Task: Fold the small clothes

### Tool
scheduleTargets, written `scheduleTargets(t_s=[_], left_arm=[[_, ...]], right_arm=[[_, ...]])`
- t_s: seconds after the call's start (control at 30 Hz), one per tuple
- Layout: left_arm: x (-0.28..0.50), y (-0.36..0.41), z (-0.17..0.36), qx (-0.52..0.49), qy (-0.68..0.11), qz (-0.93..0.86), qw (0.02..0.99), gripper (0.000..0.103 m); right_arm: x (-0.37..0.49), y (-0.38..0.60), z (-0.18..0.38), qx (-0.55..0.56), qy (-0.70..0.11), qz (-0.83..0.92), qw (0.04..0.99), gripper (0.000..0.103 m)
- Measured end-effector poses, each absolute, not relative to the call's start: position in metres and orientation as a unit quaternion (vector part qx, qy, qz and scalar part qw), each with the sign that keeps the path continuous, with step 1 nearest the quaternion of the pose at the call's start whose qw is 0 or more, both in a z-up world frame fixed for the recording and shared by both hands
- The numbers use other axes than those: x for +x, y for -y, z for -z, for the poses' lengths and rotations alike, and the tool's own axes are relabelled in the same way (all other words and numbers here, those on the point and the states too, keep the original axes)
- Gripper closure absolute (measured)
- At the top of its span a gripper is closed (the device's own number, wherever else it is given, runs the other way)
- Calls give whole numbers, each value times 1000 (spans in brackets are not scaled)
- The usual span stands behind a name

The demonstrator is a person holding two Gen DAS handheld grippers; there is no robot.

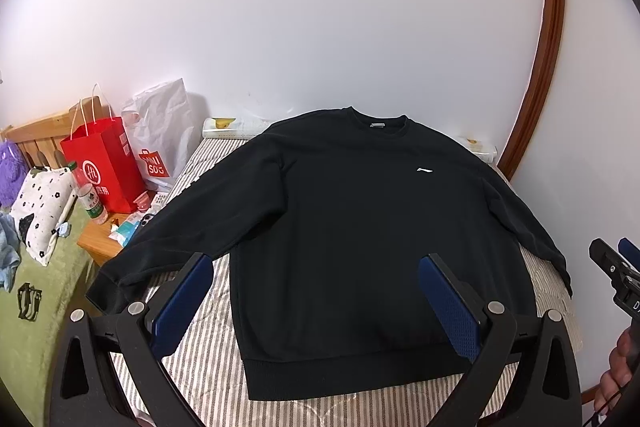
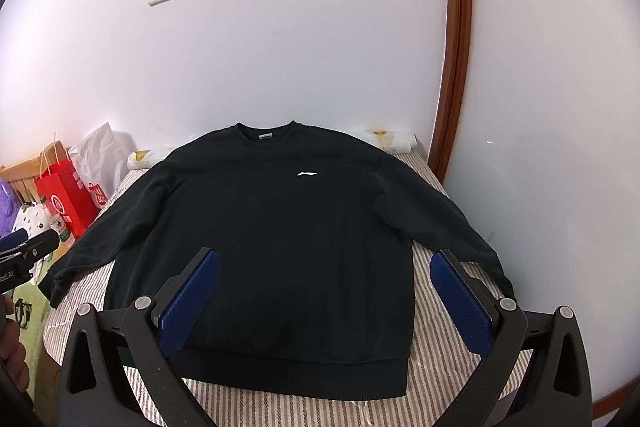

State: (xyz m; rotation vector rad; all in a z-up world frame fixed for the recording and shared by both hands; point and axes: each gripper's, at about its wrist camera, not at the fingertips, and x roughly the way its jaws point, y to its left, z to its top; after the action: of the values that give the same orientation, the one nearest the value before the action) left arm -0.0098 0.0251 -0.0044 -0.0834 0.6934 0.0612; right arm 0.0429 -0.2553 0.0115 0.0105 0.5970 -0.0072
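A black sweatshirt (image 1: pixel 340 235) lies flat and face up on the striped bed (image 1: pixel 200 331), collar toward the white wall, both sleeves spread out to the sides. The left gripper (image 1: pixel 316 303) hangs above its hem with jaws wide apart, holding nothing. The right gripper (image 2: pixel 326 303) hovers likewise over the hem, also spread wide and empty. A red paper bag (image 1: pixel 100 163) stands off to the left beside the bed.
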Motion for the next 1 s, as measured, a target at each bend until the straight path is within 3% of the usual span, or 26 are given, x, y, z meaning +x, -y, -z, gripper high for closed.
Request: scheduleTargets(t_s=[1.0], left_arm=[[-12, -21, 4, -37, -332, -23, 942, 0]], right_arm=[[40, 257, -11, 10, -290, 1, 957, 0]])
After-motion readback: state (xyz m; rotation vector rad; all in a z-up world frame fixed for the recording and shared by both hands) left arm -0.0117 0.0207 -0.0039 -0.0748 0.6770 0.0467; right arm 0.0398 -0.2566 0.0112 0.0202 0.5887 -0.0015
